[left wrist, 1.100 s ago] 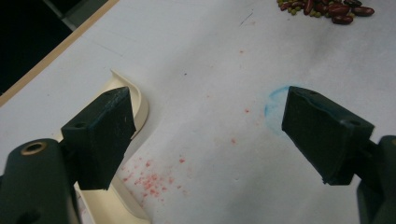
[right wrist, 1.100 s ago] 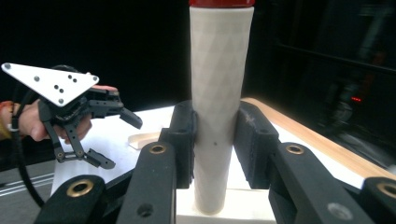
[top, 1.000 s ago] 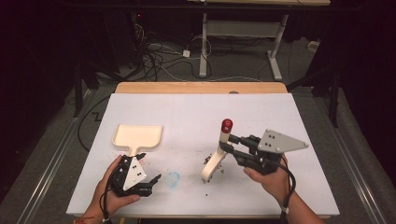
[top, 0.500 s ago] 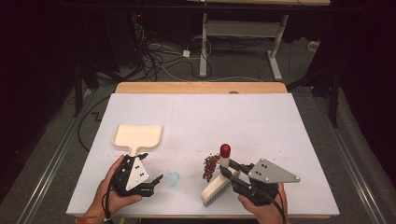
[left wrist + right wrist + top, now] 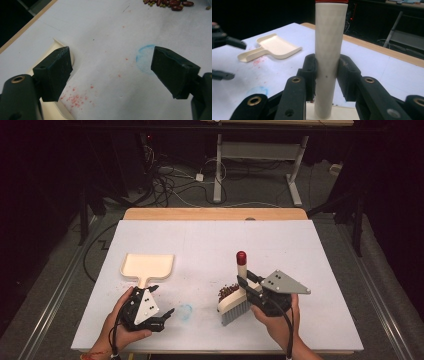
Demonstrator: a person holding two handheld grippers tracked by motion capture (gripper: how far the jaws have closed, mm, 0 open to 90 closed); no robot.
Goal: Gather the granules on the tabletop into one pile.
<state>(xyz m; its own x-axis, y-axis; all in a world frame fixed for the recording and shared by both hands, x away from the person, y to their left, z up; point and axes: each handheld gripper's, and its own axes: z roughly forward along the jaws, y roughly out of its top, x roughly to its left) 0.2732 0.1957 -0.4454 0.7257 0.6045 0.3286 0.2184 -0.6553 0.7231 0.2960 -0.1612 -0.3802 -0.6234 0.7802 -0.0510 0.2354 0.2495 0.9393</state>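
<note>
1. My right gripper [image 5: 243, 284] is clenched on the cream handle of the brush [image 5: 234, 304]; in the right gripper view [image 5: 327, 75] the pads press on both sides of that handle, which stands upright between them with its red cap at the top.
2. The brush sits near the front edge of the desk [image 5: 325, 250], right of the middle, its grey bristles down on the white surface.
3. A small heap of red and greenish beans [image 5: 228, 291] lies just beside the brush head, on its left and far side; I see the same beans at the top of the left gripper view [image 5: 170, 3].
4. My left gripper [image 5: 165, 316] is released, its jaws standing wide apart over bare desk with nothing between them, near the front left corner.
5. The cream dustpan [image 5: 147, 267] lies flat toward the left edge, its handle pointing at my left hand [image 5: 125, 320]; it is just beyond the gripper.
6. A faint blue ring [image 5: 185, 310] marks the surface just right of the left gripper.
</note>
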